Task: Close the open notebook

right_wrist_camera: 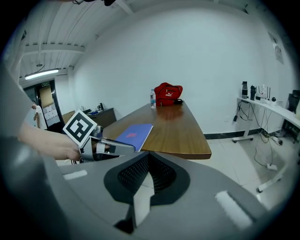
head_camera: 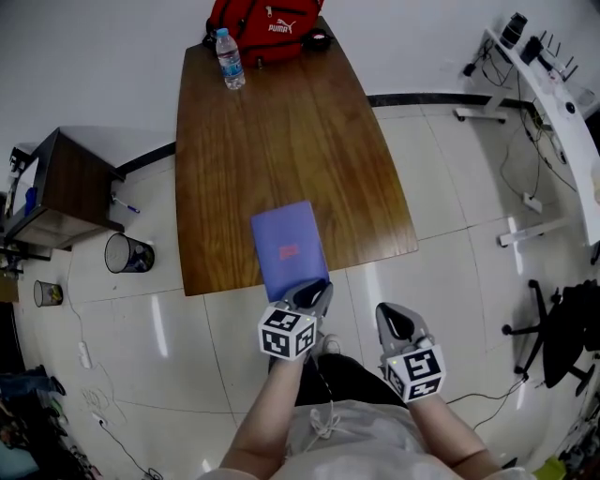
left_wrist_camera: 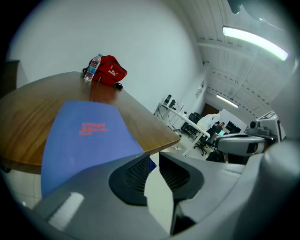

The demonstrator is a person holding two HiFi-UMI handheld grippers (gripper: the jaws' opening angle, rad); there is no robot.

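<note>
A blue notebook (head_camera: 289, 248) with a red label lies closed on the near edge of the wooden table (head_camera: 281, 122), its near end hanging slightly over the edge. In the left gripper view the notebook (left_wrist_camera: 84, 136) fills the foreground. My left gripper (head_camera: 309, 298) sits at the notebook's near right corner. Its jaws (left_wrist_camera: 153, 157) stand a little apart and press on nothing. The right gripper (head_camera: 396, 323) hangs off the table over the floor, to the right, with its jaws closed and empty (right_wrist_camera: 149, 157). The right gripper view shows the notebook (right_wrist_camera: 133, 132) and the left gripper (right_wrist_camera: 101, 147).
A water bottle (head_camera: 230, 59) and a red bag (head_camera: 267, 23) stand at the table's far end. A dark side cabinet (head_camera: 66, 187) and a mesh bin (head_camera: 127, 253) are on the left. A white desk (head_camera: 553, 84) and an office chair (head_camera: 562, 328) are on the right.
</note>
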